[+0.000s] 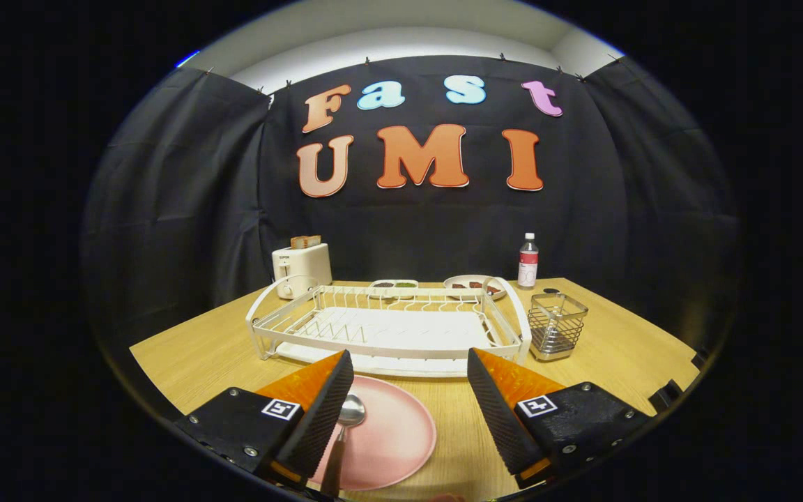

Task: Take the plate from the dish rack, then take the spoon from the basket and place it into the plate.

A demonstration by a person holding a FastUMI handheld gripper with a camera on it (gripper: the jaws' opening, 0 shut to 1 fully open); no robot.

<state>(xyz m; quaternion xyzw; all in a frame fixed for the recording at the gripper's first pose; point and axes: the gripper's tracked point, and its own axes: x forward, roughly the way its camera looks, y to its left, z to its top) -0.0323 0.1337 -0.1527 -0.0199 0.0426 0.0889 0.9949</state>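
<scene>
Wooden bench (pixel 603 348) in black-draped booth. Tongs (pixel 410 397) spread, gripping nothing. Spoon (pixel 347 422) lies on pink plate (pixel 394 436) before empty dish rack (pixel 387 328). Spoon likely light, stiff, slippery; pinch handle.

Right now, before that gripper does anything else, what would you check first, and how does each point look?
1. Plate off the rack and flat on the table: ok.
2. Spoon on the plate: ok, its bowl lies on the plate beside one gripper finger.
3. Gripper let go: ok, fingers wide apart, nothing pressed between them.
4. Spoon clear of the fingers: cannot tell, the handle runs close along one finger.
5. Basket upright beside the rack: ok.
6. Way back clear: cannot tell, nothing behind the gripper can be seen.
</scene>
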